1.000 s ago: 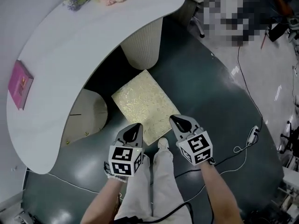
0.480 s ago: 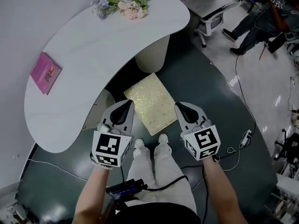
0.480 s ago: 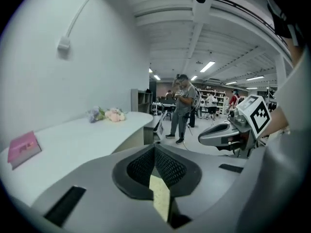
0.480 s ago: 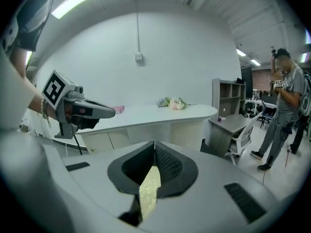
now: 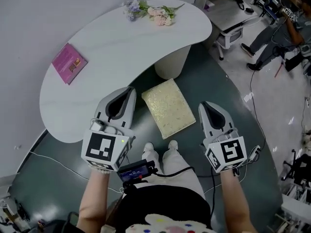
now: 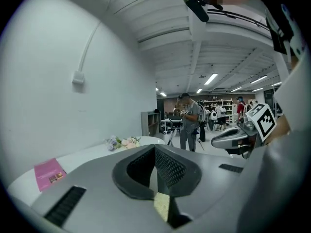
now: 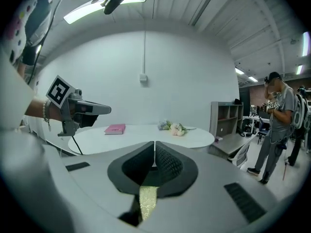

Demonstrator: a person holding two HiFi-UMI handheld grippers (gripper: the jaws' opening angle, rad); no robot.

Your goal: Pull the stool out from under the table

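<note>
The stool, a low seat with a pale gold patterned cushion, stands on the dark green floor just off the white curved table, near its ribbed pedestal. My feet are at its near edge. My left gripper hangs left of the stool, over the table's edge, shut and holding nothing. My right gripper hangs right of the stool, also shut and holding nothing. In the gripper views the jaws of the left gripper and the right gripper meet, and a strip of the stool shows below them.
A pink book and a bunch of flowers lie on the table. Cables trail over the floor at the right. An office chair and people are at the far right. A wall runs behind the table.
The head view has pulled back, so the whole table shows. Both grippers have left the stool's near edge, risen and spread to either side of it, still shut.
</note>
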